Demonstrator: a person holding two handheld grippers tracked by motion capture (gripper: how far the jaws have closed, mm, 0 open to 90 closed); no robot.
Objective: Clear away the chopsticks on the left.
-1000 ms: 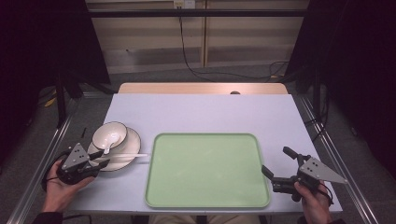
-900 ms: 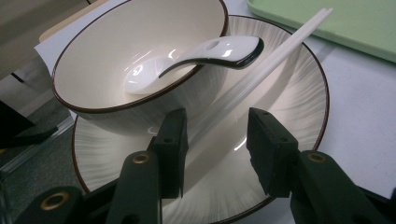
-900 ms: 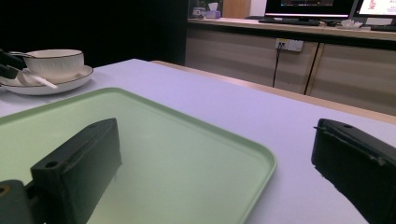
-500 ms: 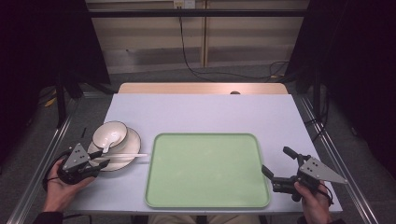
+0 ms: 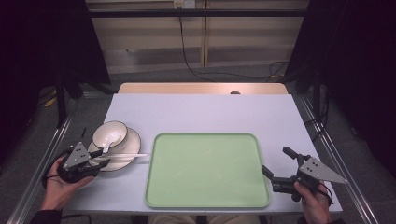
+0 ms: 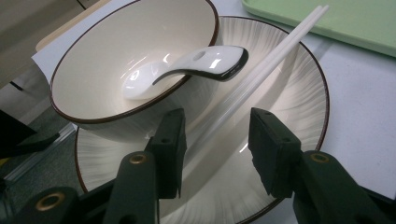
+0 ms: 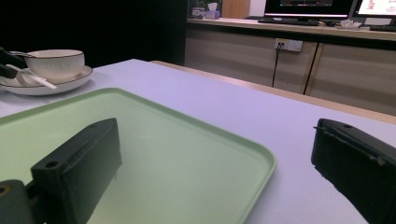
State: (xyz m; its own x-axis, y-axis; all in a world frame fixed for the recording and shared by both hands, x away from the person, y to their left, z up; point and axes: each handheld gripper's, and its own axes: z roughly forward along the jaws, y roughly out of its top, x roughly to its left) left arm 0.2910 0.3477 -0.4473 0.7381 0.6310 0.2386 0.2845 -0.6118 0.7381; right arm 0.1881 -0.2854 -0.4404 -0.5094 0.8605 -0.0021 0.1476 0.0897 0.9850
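A cream bowl with a dark rim stands on a ribbed plate at the table's left. A white spoon rests in the bowl. White chopsticks lie across the plate's near side, pointing toward the green tray. My left gripper sits at the plate's near left edge. In the left gripper view its jaws straddle the chopsticks with gaps on both sides, so it is open. My right gripper stands wide open and holds nothing at the tray's right edge.
The tray takes up the middle of the pale table. A wooden strip runs along the far edge. Metal rails flank the table, and cables hang behind it.
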